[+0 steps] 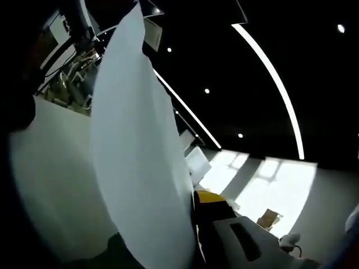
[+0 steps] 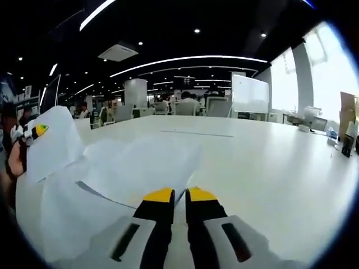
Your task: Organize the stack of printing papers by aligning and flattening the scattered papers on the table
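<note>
Judging by how the thin white printing papers lie, the tidying is only partly done. In the right gripper view they spread across the lower left of the frame on the broad white table, rumpled and overlapping, with edges that do not line up and one sheet lifted at the far left. No squared, flat stack is to be seen yet, so aligning and pressing flat both appear to remain.

The right gripper, with yellow tips on black jaws, rises from the bottom centre of that view. Its jaws stand close together with only a narrow slit between them, and their tips sit right at the near edge of the papers. Whether a sheet is pinched between them I cannot tell.

At the far left edge of the right gripper view, the left gripper shows a yellow tip against the raised sheet, with a person's hand just below it. In the left gripper view, that sheet curves up through the left half of the frame, and one yellow-tipped jaw lies just beside it at lower centre. The other jaw is hidden behind the paper, so the grip seems to be on the sheet, though the opening itself is hidden.
</note>
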`<state>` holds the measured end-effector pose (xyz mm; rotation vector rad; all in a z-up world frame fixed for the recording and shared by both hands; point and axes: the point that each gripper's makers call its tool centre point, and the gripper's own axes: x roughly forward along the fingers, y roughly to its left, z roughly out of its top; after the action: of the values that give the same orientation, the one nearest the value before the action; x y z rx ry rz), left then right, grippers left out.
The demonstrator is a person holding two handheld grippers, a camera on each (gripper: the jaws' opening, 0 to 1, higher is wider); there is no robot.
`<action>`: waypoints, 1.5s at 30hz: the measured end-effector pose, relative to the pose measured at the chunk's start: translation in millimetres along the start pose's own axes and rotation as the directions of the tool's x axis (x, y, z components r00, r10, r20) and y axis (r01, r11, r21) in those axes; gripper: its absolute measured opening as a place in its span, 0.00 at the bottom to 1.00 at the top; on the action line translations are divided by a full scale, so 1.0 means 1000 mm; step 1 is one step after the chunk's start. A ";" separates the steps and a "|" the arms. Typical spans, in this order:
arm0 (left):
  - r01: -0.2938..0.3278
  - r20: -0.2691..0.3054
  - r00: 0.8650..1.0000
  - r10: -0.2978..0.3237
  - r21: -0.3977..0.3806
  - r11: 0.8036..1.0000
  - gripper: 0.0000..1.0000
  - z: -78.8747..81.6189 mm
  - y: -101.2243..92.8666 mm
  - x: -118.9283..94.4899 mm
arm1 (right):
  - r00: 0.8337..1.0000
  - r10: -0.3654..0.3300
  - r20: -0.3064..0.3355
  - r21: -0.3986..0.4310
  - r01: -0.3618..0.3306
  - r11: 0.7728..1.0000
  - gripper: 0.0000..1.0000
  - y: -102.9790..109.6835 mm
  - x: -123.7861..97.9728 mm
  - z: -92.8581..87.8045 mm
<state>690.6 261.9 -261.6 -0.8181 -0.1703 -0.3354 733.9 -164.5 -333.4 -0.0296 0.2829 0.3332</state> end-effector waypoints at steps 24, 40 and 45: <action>-0.001 -0.009 1.000 0.001 0.011 1.000 0.07 -0.001 0.001 0.001 | 0.999 0.016 0.035 0.048 -0.018 0.999 0.01 0.000 -0.002 0.005; -0.001 -0.011 1.000 0.001 0.011 1.000 0.07 -0.002 0.000 0.000 | 0.999 0.023 0.039 0.062 -0.025 0.998 0.00 0.001 -0.003 0.005; -0.001 -0.010 1.000 0.001 0.011 1.000 0.07 -0.002 0.000 0.000 | 0.999 0.025 0.039 0.061 -0.027 0.998 0.00 0.001 -0.003 0.005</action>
<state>691.0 260.2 -263.1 -0.8051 -0.1618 -0.3375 732.1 -164.0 -328.1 0.0410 0.2560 0.3502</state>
